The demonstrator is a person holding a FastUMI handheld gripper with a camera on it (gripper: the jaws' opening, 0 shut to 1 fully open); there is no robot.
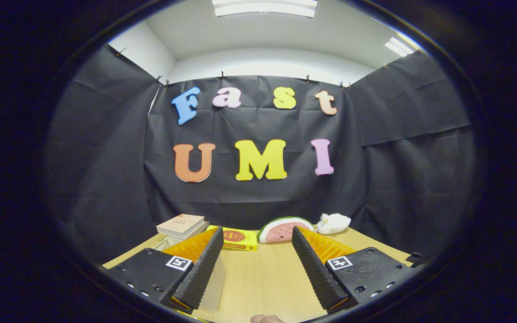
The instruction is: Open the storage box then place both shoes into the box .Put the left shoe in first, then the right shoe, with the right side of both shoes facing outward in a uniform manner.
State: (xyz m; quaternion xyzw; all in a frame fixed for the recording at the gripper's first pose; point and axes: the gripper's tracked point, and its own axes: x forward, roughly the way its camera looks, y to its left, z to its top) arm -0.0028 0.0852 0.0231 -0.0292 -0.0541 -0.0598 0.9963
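My gripper [256, 233] is held level and low over a light wooden table [263, 278], pointing at the booth's back wall. Its two fingers [204, 264] stand wide apart, so it is open, and only bare tabletop lies between them. A pale, see-through upright panel [216, 287] rises just inside the left finger; I cannot tell what it belongs to. A person's fingertip [265, 319] peeks in below the fingers.
Along the table's far edge, beyond the fingertips, lie a stack of two books [182, 225], a flat yellow packet [237, 238], a watermelon-slice plush [283, 229] and a small white plush toy [334, 223]. Black cloth walls close the booth on three sides.
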